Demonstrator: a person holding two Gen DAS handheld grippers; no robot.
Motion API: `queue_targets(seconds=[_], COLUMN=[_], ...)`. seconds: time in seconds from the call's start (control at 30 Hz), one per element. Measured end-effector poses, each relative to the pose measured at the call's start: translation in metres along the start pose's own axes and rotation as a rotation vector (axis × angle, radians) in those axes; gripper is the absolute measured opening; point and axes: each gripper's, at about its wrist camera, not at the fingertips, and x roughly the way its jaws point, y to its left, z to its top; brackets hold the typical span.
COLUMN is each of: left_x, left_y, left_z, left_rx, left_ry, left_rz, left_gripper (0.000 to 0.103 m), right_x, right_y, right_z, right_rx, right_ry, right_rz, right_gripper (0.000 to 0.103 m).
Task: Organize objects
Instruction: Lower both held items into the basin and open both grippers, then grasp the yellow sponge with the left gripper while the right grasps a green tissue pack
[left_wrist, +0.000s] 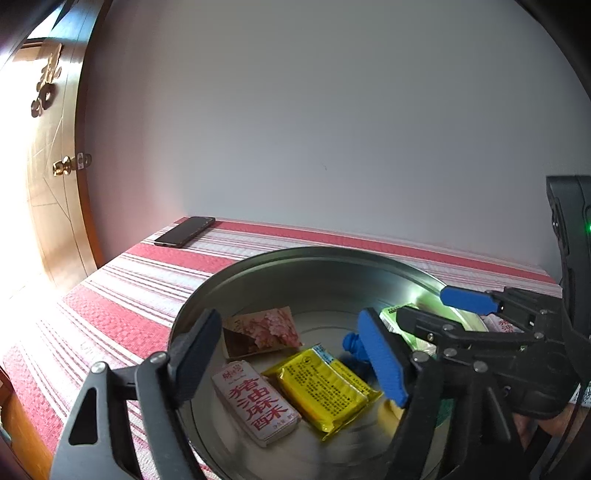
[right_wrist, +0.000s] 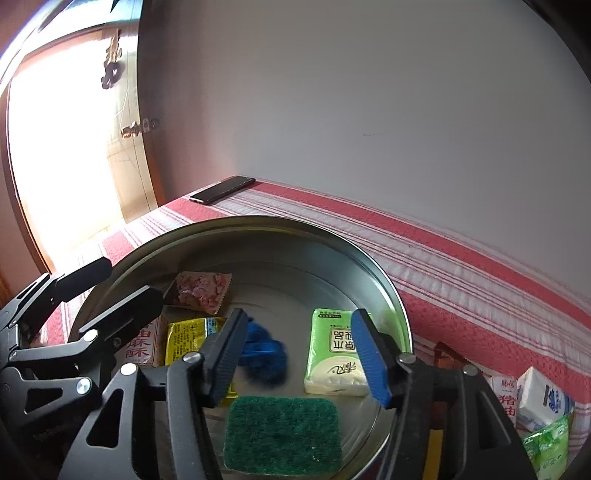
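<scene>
Both grippers, left gripper (left_wrist: 291, 363) and right gripper (right_wrist: 303, 360), are hovering released and empty over the metal basin (right_wrist: 391, 291), already holding several packets, while white cartons (right_wrist: 541, 400) are waiting beside it.

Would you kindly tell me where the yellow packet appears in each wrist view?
Left wrist: yellow packet lies low in the middle, in the metal basin.
Right wrist: yellow packet lies left of middle, partly behind a finger.
Shared landmark: the black phone on the striped cloth.
</scene>
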Motion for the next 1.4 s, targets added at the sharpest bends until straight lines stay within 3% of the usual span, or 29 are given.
queue_targets(seconds=[0.27,0.57,0.77,0.93,1.13,1.4], left_x=[-0.007,-0.013,-0.034,-0.048,-0.056,-0.054], left_y=[0.001,-0.009,-0.037,-0.075,-0.127,-0.180], left_z=[0.000,0.000,-0.002,-0.007,-0.020,-0.038], left_rx=[-0.006,0.014,0.044,0.099,0.200,0.336], left_ry=[-0.022,-0.037,-0.072,-0.081,-0.066,-0.025], left_rz=[0.016,0.027,-0.013,-0.076,-0.135,-0.197], left_gripper=[0.097,0.102,0.102,0.103,0.103,0.103], right_x=[-0.007,-0.018,-0.048,-0.089,-0.128,-0.138], right_y=[-0.006,-0.015,-0.037,-0.085,-0.159,-0.203], right_z=[-0.002,-0.003,-0.014,-0.039,-0.086,-0.117], right_rx=[0.016,0.040,0.084,0.170,0.335,0.458], right_ry=[-0.018,-0.050,-0.108,-0.152,-0.130,-0.072], right_rz=[-0.008,-0.008,-0.027,-0.105,-0.268,-0.257], right_gripper=[0.062,0.062,0.062,0.062,0.067,0.067])
